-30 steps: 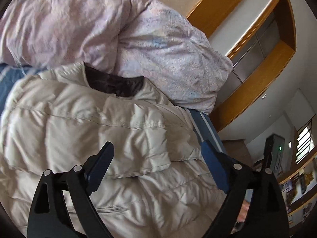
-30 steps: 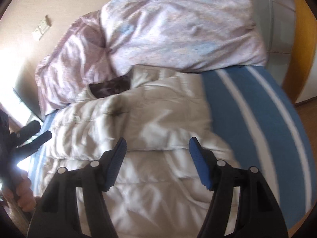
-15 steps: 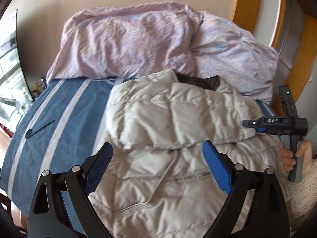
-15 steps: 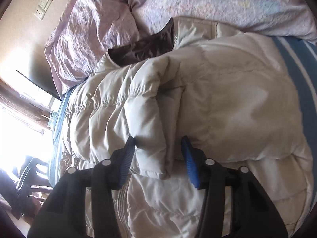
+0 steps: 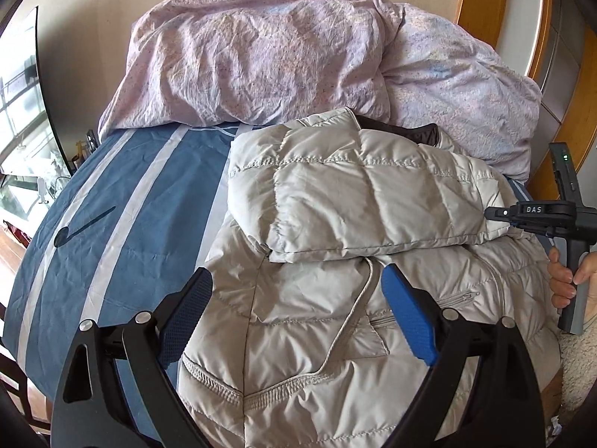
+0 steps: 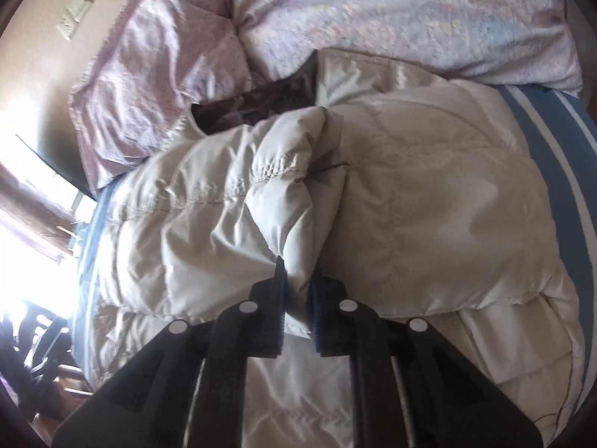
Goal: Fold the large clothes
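Note:
A cream puffer jacket (image 5: 335, 317) with a dark lining lies on the bed, collar toward the pillows. One sleeve (image 5: 373, 201) is folded across its chest. My left gripper (image 5: 296, 317) is open and empty above the jacket's lower front. My right gripper (image 6: 298, 291) is shut on the sleeve's cuff end (image 6: 294, 261); it also shows in the left wrist view (image 5: 500, 214) at the jacket's right edge.
The bed has a blue sheet with white stripes (image 5: 123, 224). Two lilac pillows (image 5: 268, 59) lie at the head, against a beige wall. Wooden shelving (image 5: 559, 86) stands at the right. A window (image 6: 22, 224) is bright at the left.
My right gripper has closed on the sleeve's cuff end. My left gripper has swung from the jacket's right side to face the bed head and stays open.

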### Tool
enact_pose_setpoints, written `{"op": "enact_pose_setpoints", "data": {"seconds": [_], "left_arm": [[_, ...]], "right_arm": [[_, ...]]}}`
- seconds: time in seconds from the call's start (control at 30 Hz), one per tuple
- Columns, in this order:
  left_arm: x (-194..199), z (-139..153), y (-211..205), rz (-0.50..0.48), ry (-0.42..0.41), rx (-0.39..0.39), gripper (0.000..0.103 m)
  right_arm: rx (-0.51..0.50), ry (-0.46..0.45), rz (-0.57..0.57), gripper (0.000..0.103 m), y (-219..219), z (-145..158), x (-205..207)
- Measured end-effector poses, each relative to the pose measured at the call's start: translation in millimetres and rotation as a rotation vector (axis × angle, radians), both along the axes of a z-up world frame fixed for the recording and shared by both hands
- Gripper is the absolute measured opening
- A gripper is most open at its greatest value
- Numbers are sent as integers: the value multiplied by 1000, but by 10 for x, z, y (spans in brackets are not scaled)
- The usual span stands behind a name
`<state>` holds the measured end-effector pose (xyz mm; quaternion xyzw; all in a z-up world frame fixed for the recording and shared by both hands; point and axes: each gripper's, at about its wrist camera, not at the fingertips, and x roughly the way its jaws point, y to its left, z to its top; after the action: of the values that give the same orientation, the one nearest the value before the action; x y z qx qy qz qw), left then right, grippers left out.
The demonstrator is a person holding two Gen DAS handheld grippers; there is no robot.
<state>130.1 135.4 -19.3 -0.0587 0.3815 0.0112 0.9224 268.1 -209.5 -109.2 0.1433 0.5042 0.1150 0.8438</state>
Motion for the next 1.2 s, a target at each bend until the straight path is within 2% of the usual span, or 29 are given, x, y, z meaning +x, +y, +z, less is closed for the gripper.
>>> {"op": "enact_pose_setpoints", "data": {"seconds": [0.1, 0.2, 0.27, 0.33, 0.4, 0.53, 0.7, 0.83, 0.9, 1.07, 1.2], "left_arm": [[-2, 2, -1, 0, -5, 16, 93], [-12, -4, 27, 8, -5, 24, 93], [-45, -8, 88, 21, -13, 23, 93], [-78, -10, 140, 34, -25, 29, 93], [-98, -18, 182, 45, -27, 43, 93], [-166, -52, 272, 44, -14, 52, 94], [-295, -163, 542, 46, 15, -1, 95], [-421, -290, 815, 56, 56, -110, 95], [-502, -363, 936, 48, 75, -171, 95], [-682, -545, 1128, 53, 130, -283, 94], [-777, -680, 1230, 58, 162, -406, 90]], "right_arm": [[-28, 35, -33, 14, 13, -165, 52], [-48, 36, -16, 21, 29, -175, 21], [-26, 30, -9, 31, -36, -86, -60], [0, 9, -3, 55, -115, 11, -158], [3, -24, -7, 65, -239, 143, -297], [37, -49, -22, 76, -628, 364, -549], [65, -48, -115, 79, -1294, 453, -935], [79, -7, -192, 79, -1839, 372, -1276], [120, 31, -207, 79, -2035, 258, -1401], [254, 100, -220, 79, -2316, -47, -1625], [282, 137, -227, 79, -2376, -229, -1721]]}}
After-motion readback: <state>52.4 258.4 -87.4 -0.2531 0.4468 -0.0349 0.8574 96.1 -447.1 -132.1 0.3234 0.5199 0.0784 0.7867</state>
